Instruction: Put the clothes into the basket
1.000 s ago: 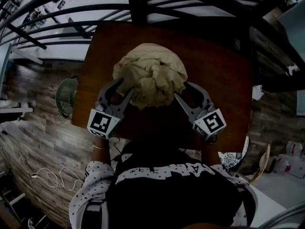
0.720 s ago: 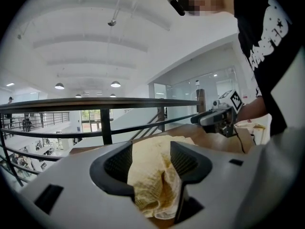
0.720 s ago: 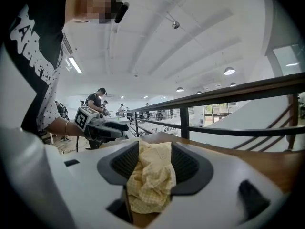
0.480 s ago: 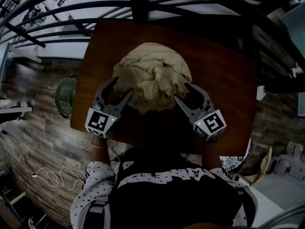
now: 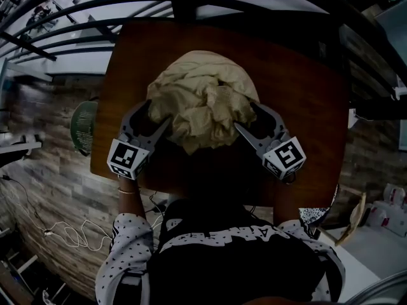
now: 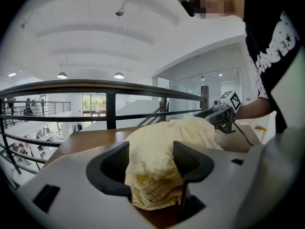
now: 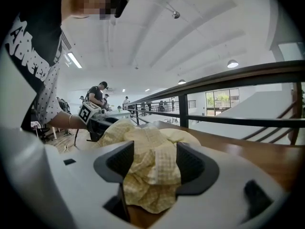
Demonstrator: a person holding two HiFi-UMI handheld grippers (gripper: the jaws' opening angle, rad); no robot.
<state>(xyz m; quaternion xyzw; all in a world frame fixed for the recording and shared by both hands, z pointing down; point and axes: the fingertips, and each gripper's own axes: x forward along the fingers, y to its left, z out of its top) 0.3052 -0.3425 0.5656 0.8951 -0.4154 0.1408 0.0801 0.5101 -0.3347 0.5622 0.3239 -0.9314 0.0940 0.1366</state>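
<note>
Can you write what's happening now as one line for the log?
left gripper: jaws just opening, clothes between | right gripper: jaws just opening, clothes between | clothes: bunched on table

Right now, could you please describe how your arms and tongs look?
Grey left tongs and right tongs with black ribbed pads, each carrying a black-and-white marker cube; both have just been opening, beige clothes between them. The sleeves are white with dark spots.
</note>
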